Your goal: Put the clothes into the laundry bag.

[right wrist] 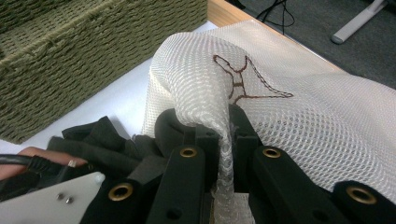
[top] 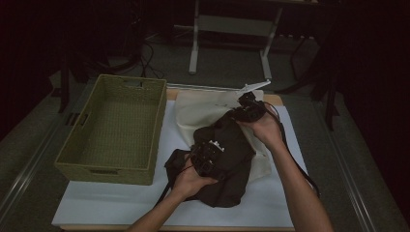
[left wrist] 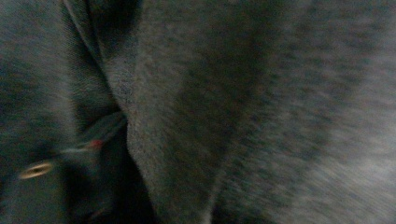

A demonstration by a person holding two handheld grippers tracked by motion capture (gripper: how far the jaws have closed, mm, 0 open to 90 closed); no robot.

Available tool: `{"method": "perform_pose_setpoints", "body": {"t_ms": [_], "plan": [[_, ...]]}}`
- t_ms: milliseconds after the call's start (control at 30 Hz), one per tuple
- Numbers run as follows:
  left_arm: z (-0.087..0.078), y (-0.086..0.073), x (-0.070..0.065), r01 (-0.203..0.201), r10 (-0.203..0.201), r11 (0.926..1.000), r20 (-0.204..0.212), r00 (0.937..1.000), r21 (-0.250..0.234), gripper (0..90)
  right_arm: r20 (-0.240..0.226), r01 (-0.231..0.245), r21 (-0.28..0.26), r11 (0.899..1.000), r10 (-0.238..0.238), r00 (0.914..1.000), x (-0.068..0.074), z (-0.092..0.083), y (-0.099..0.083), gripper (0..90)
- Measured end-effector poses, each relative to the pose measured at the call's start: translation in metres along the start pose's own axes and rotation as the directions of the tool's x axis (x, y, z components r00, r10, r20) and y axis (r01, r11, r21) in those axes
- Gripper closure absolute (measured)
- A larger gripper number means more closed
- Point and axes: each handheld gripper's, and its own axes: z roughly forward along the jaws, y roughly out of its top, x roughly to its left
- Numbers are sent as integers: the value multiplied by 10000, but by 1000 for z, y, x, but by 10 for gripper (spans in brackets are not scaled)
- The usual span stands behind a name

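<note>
White table covering [top: 121, 203] carries a woven basket [top: 113, 130] at nine o'clock. Cream mesh [right wrist: 299, 112], no legible writing, is pinched by the right gripper [right wrist: 227, 140]; the left gripper's [top: 207, 157] state cannot be told, buried in dark cloth [left wrist: 261, 116].

Desk [top: 121, 205] runs from the near edge to mid-frame in the high view. Woven basket [top: 113, 128] sits on the desk's left half, long side running near to far. Mesh cloth [top: 203, 111] lies right of the basket, toward the far edge. Dark garment [top: 227, 164] lies nearer than the mesh cloth, overlapping its near part, just right of the basket's near corner. Left hand-held gripper [top: 208, 157] is on top of the garment. Right hand-held gripper [top: 249, 108] is farther back, at the garment's far edge over the mesh; in the right gripper view [right wrist: 226, 154] a fold of mesh cloth [right wrist: 299, 121] sits between its jaws, basket [right wrist: 84, 51] beyond to the left. Floor and a stand's legs [top: 232, 48] lie behind the desk.
</note>
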Motion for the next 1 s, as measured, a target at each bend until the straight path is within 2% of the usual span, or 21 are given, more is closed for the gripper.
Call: {"method": "perform_pose_setpoints", "body": {"t_ms": [133,267,333,500,600,733,800,867,933,1000], "plan": [[-6,1,0,-376,380,9991,248,9990,-197,405,-21,-2,47,10000,2,10000,1,1,0,861],[-11,6,5,-491,500,9986,485,9976,-196,512,-75,102,97,9999,-101,9999,2,1,-1,861],[-15,8,7,-548,563,9980,469,9973,-325,548,-109,97,107,9999,-96,9999,2,1,-1,861],[-31,19,15,5,53,9943,532,9986,-1070,575,-174,120,167,9998,-117,9998,3,0,-1,861],[-45,26,23,399,-310,9851,550,9980,-1672,582,-202,173,201,9996,-169,9997,4,1,-2,861],[-60,31,31,521,-440,9745,419,9982,-2185,589,-231,76,-30,10000,-76,9997,4,-2,0,862],[-66,32,34,575,-468,9655,483,9977,-2540,589,-330,43,-130,9999,-48,9994,3,-4,0,862],[-65,34,34,651,-507,9626,610,9968,-2630,588,-402,-120,-282,9995,109,9991,3,-7,2,863],[-60,36,31,679,-494,9609,752,9959,-2686,589,-693,-245,-403,9989,217,9974,5,-9,4,864],[-51,38,27,915,-664,9562,986,9929,-2781,588,-831,-176,-447,9988,138,9964,10,-9,6,864]]}}
